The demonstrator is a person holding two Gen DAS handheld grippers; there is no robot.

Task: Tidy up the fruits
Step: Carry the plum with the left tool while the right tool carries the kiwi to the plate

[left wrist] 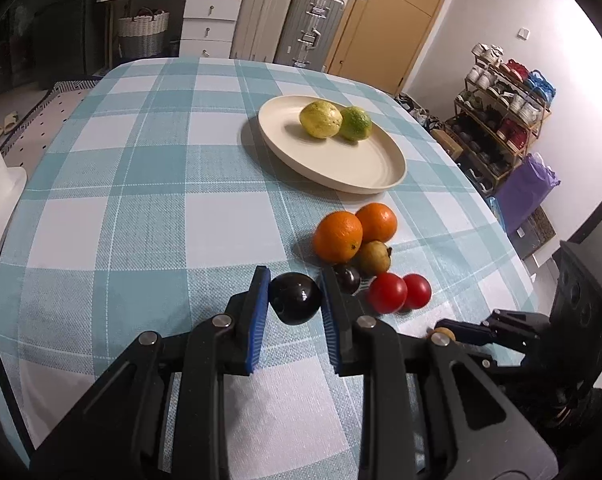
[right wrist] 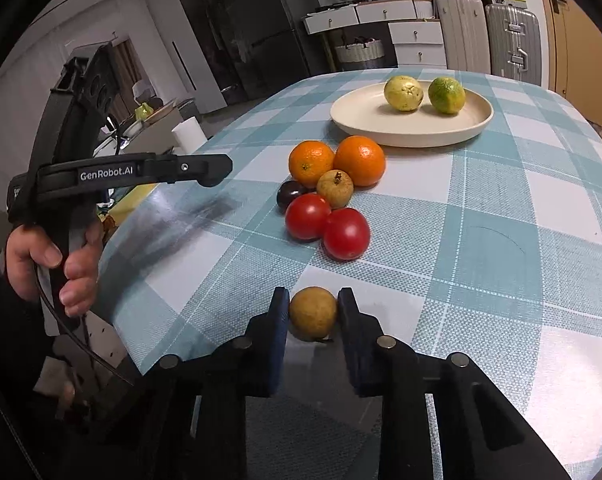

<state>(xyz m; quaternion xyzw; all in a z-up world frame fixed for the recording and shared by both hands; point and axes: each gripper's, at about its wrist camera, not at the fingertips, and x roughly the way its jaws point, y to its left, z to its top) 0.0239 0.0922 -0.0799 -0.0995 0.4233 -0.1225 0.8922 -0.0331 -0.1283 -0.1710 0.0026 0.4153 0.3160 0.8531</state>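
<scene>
I have two green-yellow fruits on the plate [left wrist: 385, 172], my left gripper [left wrist: 295, 300] pinching a dark plum [left wrist: 295, 298], my right gripper [right wrist: 313, 312] pinching a brown fruit [right wrist: 313, 312], and six fruits [right wrist: 329, 184] waiting clustered just before the plate.

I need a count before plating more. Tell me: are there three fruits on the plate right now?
No, the plate holds only two fruits, a yellow fruit and a green citrus, resting side by side.

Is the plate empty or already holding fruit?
Holding fruit: the plate carries a yellow fruit and a green citrus, side by side; the rest is bare.
</scene>
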